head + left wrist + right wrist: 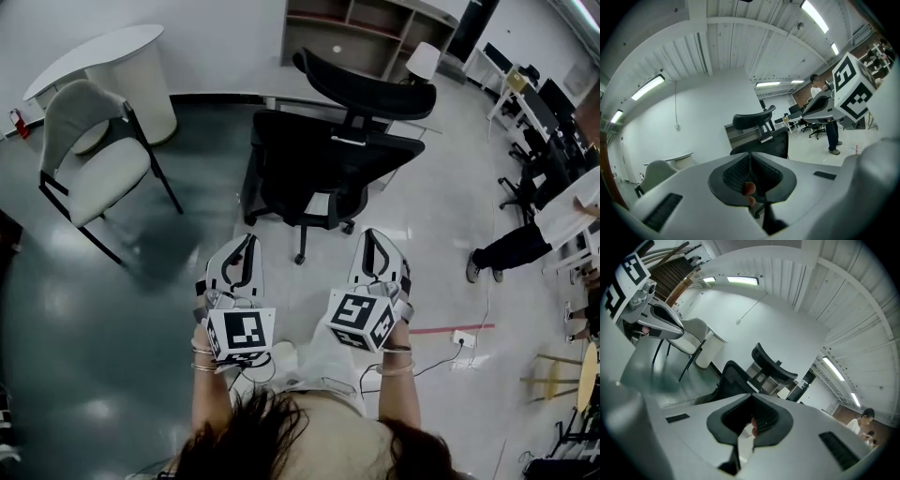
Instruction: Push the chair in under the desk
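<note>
Chair [337, 150]: judged heavy but wheeled, likely easily rolled; best pushed at the stiff backrest [309, 183] frame.
Left gripper [242, 246]: jaws closed, empty.
Right gripper [375, 240]: jaws closed, empty.

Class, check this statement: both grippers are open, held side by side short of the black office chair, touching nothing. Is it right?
No. The left gripper and right gripper are shut, not open: each gripper view shows its jaws closed together. The rest holds, as the head view shows: they are side by side, short of the black office chair, touching nothing.
</note>
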The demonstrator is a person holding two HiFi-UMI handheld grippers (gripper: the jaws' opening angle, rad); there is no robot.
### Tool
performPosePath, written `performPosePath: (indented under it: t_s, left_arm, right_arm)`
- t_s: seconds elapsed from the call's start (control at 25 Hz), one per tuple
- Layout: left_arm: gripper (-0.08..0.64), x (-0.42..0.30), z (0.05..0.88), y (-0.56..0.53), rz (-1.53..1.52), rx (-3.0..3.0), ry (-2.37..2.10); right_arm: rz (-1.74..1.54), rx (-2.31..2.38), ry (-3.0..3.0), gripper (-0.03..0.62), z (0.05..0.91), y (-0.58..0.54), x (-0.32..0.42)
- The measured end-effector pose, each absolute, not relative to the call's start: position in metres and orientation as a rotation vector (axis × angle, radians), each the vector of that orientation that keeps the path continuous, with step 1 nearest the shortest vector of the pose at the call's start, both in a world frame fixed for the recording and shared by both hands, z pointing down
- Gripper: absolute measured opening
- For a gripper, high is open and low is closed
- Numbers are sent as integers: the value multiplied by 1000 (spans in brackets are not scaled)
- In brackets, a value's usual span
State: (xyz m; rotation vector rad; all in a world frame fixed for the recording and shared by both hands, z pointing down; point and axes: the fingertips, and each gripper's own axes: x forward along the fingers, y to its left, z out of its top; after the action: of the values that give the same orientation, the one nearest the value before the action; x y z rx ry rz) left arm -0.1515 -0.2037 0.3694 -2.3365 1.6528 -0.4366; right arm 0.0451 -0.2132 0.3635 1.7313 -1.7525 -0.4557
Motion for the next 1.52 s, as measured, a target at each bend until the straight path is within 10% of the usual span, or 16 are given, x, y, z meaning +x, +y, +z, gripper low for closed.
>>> performPosePath:
  t_s: [1.52]
  left_arm:
    - [25,-123,375,-204,-448,-2220,1769]
  right_arm:
    - [-543,1620,-1815,23,378,-228,70]
